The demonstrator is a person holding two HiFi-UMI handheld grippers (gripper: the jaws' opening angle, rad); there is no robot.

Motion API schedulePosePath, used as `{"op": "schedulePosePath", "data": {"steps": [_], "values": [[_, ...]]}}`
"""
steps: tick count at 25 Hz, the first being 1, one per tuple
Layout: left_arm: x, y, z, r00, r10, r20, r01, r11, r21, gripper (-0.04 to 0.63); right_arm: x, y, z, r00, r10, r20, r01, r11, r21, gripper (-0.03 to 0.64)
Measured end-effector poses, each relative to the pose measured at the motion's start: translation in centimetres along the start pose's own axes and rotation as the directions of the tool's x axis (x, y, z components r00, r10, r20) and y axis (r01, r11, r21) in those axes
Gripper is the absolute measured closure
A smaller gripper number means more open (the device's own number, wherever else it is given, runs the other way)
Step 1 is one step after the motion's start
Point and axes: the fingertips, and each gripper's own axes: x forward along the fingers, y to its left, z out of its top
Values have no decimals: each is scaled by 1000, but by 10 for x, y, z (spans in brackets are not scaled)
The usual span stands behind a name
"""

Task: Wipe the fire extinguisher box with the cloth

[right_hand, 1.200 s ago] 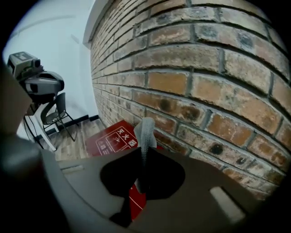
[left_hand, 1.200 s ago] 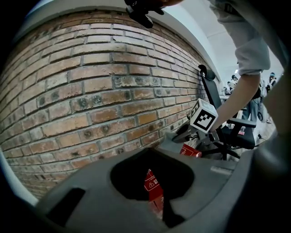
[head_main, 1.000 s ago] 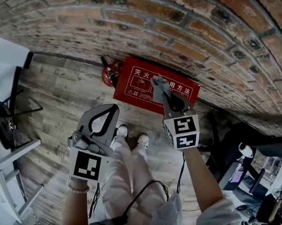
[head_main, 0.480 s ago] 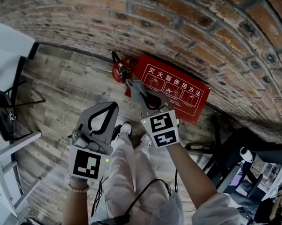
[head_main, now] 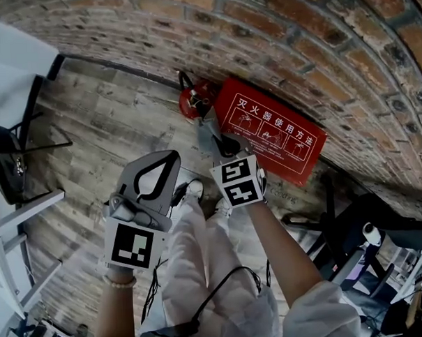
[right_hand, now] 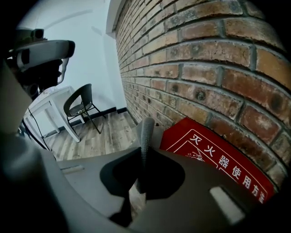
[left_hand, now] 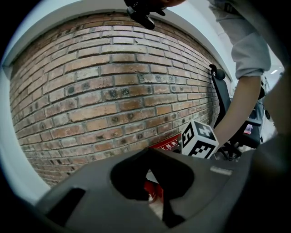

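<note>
Grey cloth is pinched by the right gripper at the left edge of the red fire extinguisher box. The left gripper is closed, empty. Wiping is judged underway; a pressed sweep across is needed.

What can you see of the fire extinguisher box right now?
The fire extinguisher box is a red, flat-fronted case with white Chinese lettering above a white-framed row of pictograms. It sits on the wood-plank floor at the foot of the brick wall. A red extinguisher stands at one end, where the right gripper holds the grey cloth. Contact is unclear.
</note>
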Motion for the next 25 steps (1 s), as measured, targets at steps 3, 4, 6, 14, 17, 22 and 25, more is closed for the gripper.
{"op": "schedulePosePath", "data": {"steps": [3, 4, 6, 14, 17, 22, 25], "values": [[-1, 1, -3, 1000, 0, -2, 0, 1000, -4, 598, 9, -2, -6, 1000, -11, -28, 11, 1000, -7, 598], [-1, 1, -3, 1000, -1, -1, 1, 1000, -4, 598, 11, -3, -7, 999, -14, -33, 14, 1000, -7, 598], [-1, 2, -3, 1000, -3, 0, 3, 1000, -3, 598, 14, -4, -10, 999, -18, -43, 18, 1000, -2, 598], [4, 1, -4, 1000, -15, -3, 15, 1000, -2, 598, 16, -4, -11, 999, -22, -45, 22, 1000, 1, 598], [6, 0, -3, 1000, -17, -3, 17, 1000, 0, 598, 16, -4, -12, 999, -24, -41, 24, 1000, 3, 598], [8, -2, -2, 1000, -24, -5, 24, 1000, 2, 598, 15, -4, -11, 999, -23, -38, 23, 1000, 8, 598], [11, -4, -1, 1000, -29, -6, 29, 1000, 8, 598, 14, -5, -13, 999, -23, -36, 24, 1000, 10, 598]]}}
